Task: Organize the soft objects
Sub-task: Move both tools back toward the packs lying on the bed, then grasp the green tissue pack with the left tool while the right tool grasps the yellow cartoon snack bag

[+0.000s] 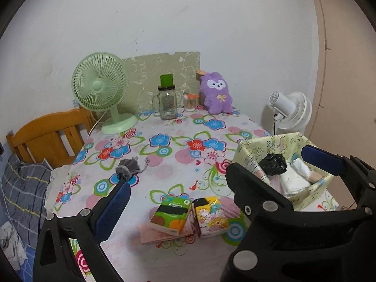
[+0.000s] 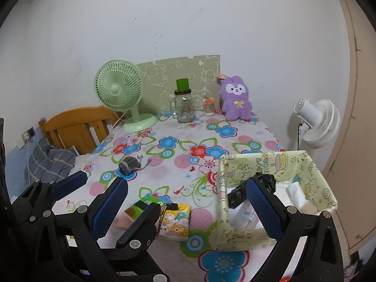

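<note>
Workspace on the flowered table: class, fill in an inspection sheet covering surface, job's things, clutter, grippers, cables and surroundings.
Surface: table under a flowered cloth, flat.
Job's things: small grey fabric bundle lying loose; green tissue pack beside yellow cartoon tissue pack at the near edge; pale green patterned box already holding a crumpled black bag and white packs; purple plush rabbit upright at the wall.
Clutter: green desk fan, glass jar mug with green lid, cotton swab jar.
Grippers: left gripper open, empty; right gripper open, empty.
Cables: fan cord trailing off the table edge.
Surroundings: white wall, wooden headboard, white standing fan.
</note>
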`<action>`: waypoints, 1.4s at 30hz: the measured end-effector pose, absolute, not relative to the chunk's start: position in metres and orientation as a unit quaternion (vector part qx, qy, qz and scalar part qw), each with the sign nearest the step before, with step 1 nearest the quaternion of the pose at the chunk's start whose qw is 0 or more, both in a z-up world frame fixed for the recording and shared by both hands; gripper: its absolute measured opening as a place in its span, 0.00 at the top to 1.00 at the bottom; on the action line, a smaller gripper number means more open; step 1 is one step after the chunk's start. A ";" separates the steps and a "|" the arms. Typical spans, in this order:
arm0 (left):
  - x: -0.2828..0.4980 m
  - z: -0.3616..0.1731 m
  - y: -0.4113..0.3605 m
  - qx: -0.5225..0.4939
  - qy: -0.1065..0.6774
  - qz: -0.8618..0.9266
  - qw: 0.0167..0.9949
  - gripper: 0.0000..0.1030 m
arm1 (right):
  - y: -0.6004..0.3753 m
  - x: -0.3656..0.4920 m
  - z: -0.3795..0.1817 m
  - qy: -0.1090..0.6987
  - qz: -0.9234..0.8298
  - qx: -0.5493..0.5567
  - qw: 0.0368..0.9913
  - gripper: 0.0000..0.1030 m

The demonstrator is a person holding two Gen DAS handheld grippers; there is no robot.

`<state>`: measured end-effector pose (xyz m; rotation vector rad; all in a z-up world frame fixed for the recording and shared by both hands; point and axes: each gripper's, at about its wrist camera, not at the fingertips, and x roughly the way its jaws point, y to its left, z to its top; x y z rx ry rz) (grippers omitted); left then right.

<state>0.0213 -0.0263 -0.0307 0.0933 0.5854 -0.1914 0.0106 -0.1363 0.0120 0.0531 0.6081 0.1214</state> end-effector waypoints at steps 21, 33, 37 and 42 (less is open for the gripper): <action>0.045 -0.083 0.007 0.045 0.348 -0.083 0.933 0.02 | -0.100 0.035 -0.042 0.360 0.080 0.021 0.929 0.21; 0.055 -0.103 0.020 0.046 0.366 -0.083 0.926 0.05 | -0.086 0.048 -0.065 0.383 0.082 0.018 0.920 0.21; 0.059 -0.110 0.021 0.045 0.373 -0.085 0.923 0.06 | -0.084 0.052 -0.074 0.390 0.076 0.026 0.918 0.21; 0.067 -0.119 0.019 0.039 0.384 -0.093 0.918 0.11 | -0.090 0.058 -0.086 0.405 0.065 0.045 0.911 0.21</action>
